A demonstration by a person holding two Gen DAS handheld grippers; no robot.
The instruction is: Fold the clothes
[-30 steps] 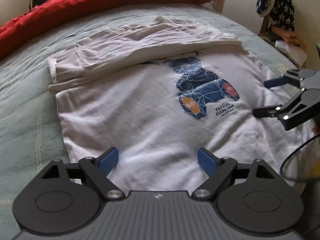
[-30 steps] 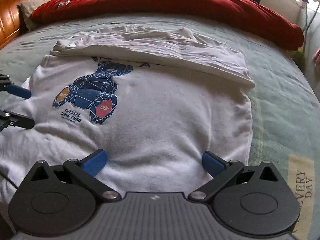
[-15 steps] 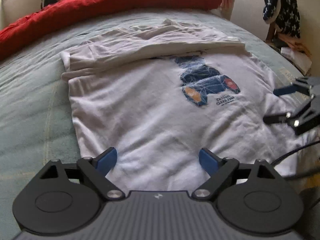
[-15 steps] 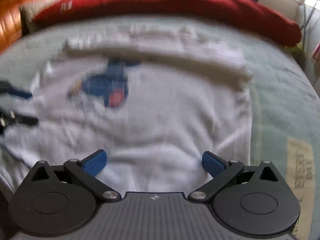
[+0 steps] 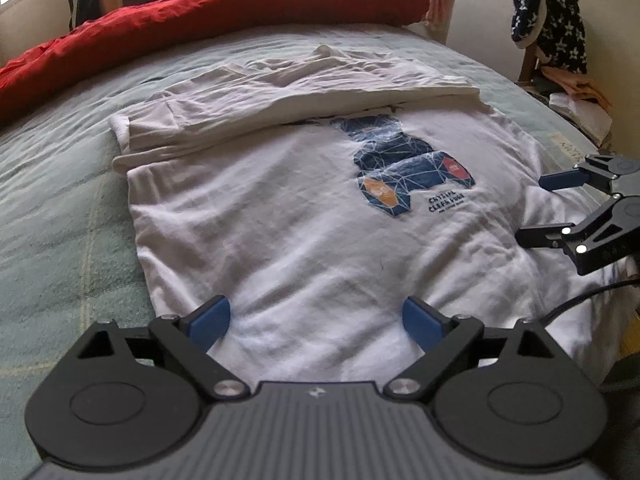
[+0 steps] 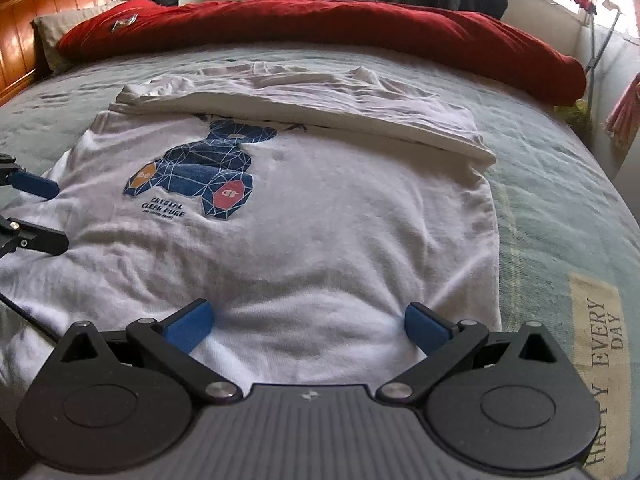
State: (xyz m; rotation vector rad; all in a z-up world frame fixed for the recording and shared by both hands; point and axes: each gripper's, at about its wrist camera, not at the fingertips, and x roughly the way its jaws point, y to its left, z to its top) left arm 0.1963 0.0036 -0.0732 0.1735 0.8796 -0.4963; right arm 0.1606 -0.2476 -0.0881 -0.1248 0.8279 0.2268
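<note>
Lying beneath both wide-spread tools, left tool [image 5: 316, 322] and right tool [image 6: 310, 324], seemingly untouched: white T-shirt [image 5: 280, 232].

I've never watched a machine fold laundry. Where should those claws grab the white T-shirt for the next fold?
Probably the near hem of the white T-shirt, one corner per gripper, coming in low from the near side. The far part is already folded over, and the near edge lies flat and loose on the bed. The left gripper and right gripper both stand open above it, so each could pinch a corner.
</note>
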